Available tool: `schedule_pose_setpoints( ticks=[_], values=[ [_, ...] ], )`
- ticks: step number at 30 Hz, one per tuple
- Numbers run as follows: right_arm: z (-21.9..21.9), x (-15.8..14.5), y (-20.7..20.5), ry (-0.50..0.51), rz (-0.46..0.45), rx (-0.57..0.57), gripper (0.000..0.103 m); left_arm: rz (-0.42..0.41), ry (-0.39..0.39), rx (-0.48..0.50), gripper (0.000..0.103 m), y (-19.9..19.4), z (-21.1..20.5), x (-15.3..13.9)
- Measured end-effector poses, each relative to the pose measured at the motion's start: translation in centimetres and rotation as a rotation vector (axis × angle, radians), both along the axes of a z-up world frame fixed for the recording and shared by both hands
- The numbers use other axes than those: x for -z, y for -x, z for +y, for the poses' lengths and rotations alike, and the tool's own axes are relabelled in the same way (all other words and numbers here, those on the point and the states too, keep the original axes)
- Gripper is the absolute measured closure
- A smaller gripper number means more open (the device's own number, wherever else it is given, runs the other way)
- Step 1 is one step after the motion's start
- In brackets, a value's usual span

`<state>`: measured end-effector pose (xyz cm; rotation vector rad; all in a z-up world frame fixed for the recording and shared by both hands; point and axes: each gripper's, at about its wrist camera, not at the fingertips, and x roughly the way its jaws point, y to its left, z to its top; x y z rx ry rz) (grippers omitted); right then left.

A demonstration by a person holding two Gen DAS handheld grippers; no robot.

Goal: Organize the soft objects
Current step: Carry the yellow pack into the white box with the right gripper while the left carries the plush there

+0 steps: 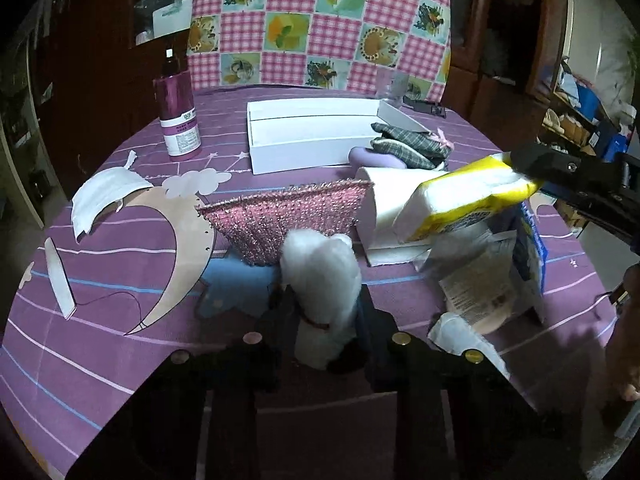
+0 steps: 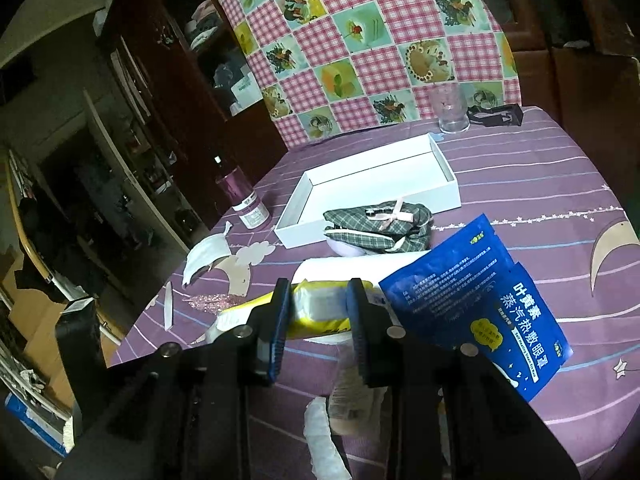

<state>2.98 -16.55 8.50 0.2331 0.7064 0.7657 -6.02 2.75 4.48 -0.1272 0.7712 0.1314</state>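
Observation:
My left gripper (image 1: 320, 300) is shut on a white cotton wad (image 1: 320, 276), held just above the purple tablecloth. My right gripper (image 2: 318, 300) is shut on a yellow-and-white tissue pack (image 2: 316, 308); in the left wrist view the pack (image 1: 460, 204) hangs in the air at the right, clamped by the right gripper (image 1: 524, 168). A white open box (image 1: 312, 136) stands at the back of the table and shows in the right wrist view (image 2: 448, 194). A pink glittery cloth (image 1: 280, 220), a grey plaid fabric item (image 2: 380, 226) and a white face mask (image 1: 104, 200) lie on the table.
A purple bottle (image 1: 178, 116) stands back left. A blue sachet (image 2: 480, 312) leans at the right beside paper packets (image 1: 476, 280). A clear glass (image 2: 450, 110) stands at the far edge. A checkered pink cloth (image 1: 320, 20) covers a chair behind. A white roll (image 1: 384, 200) lies mid-table.

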Motion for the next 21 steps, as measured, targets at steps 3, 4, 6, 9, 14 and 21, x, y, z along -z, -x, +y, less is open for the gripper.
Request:
schedule_pose_setpoints(
  ticks=[3,4,6,9,14,21],
  values=[
    [-0.8,-0.9,0.1,-0.021,0.009,0.006,0.073,-0.015,-0.025,0.001,0.078,0.8,-0.2,-1.7],
    [-1.2,-1.5,0.2,-0.025,0.014,0.01,0.073,-0.019,-0.032,-0.001,0.078,1.1,-0.2,-2.2],
    [-1.9,-2.6,0.2,-0.014,0.016,0.029,0.073,-0.032,-0.036,0.003,0.078,1.7,-0.2,-3.8],
    [-2.9,-4.5,0.0,-0.005,0.02,0.047,0.073,-0.059,-0.024,0.008,0.078,2.1,0.1,-6.2],
    [-3.5,-8.2,-2.5,0.006,0.018,0.088,0.073,-0.118,-0.016,0.035,0.078,0.7,0.8,-10.2],
    [-1.1,-9.3,-11.0,-0.005,0.074,0.137,0.073,-0.123,0.036,0.032,0.078,-7.3,2.9,-12.9]
  ],
)
